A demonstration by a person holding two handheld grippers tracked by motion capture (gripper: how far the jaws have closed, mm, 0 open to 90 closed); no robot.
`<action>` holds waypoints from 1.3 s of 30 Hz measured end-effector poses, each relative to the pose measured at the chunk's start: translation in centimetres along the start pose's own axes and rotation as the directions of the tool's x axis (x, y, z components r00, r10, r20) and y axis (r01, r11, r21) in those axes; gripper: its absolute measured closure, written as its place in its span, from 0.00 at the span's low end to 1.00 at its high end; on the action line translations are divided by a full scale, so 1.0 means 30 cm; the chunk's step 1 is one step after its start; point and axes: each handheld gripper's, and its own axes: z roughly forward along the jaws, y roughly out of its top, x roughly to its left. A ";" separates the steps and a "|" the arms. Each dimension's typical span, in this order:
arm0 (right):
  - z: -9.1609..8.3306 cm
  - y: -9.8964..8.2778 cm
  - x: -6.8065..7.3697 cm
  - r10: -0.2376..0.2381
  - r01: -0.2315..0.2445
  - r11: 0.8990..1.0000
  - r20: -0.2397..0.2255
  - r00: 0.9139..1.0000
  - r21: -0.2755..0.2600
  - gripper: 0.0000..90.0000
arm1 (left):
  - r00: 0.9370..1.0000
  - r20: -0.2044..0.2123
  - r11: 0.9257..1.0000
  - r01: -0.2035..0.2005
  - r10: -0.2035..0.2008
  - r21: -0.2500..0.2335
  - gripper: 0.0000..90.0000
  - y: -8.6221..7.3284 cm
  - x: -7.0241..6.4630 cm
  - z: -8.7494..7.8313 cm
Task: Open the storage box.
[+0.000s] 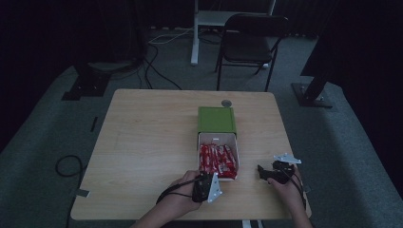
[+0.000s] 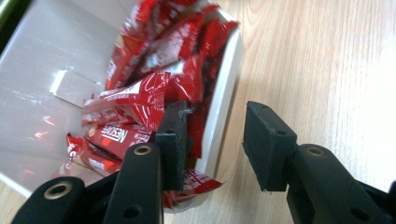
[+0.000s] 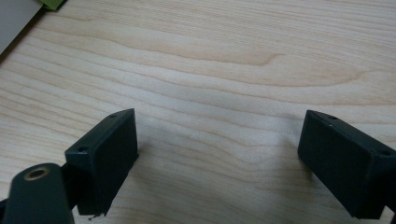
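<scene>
A green box (image 1: 216, 119) stands on the wooden table (image 1: 147, 142), its white drawer (image 1: 217, 136) pulled out toward me. Several red sachets (image 1: 217, 159) lie heaped in the drawer. My left gripper (image 1: 208, 178) hangs at the drawer's near end. In the left gripper view, the left gripper (image 2: 217, 126) straddles the drawer's white wall (image 2: 229, 79): one pad is inside over the sachets (image 2: 154, 60), the other outside over the table, with gaps showing, so it is open. My right gripper (image 1: 262, 172) rests to the right of the drawer. Its jaws (image 3: 219, 135) stand wide open over bare wood.
A small grey round object (image 1: 226, 102) lies on the table just behind the green box. A black chair (image 1: 252, 38) and a white stand leg are beyond the far edge. Cables run on the floor at the left. A corner of the green box (image 3: 53, 3) shows in the right gripper view.
</scene>
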 end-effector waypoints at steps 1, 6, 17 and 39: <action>0.000 0.000 0.000 0.000 0.000 1.000 0.000 1.000 0.000 0.13 | 1.000 0.012 1.000 0.017 -0.017 -0.015 0.68 0.002 0.006 -0.006; 0.000 0.000 0.000 0.000 0.000 1.000 0.000 1.000 0.000 0.13 | 0.997 0.027 0.994 0.077 -0.076 -0.076 0.68 0.015 0.042 -0.043; 0.000 0.000 0.000 0.000 0.000 1.000 0.000 1.000 0.000 0.13 | 0.978 -0.018 0.962 0.203 -0.210 -0.181 0.68 0.004 0.181 -0.135; 0.000 0.000 0.000 0.001 -0.001 1.000 0.000 1.000 0.000 0.13 | 0.865 -0.113 0.849 0.441 -0.488 -0.292 0.68 -0.199 0.367 -0.203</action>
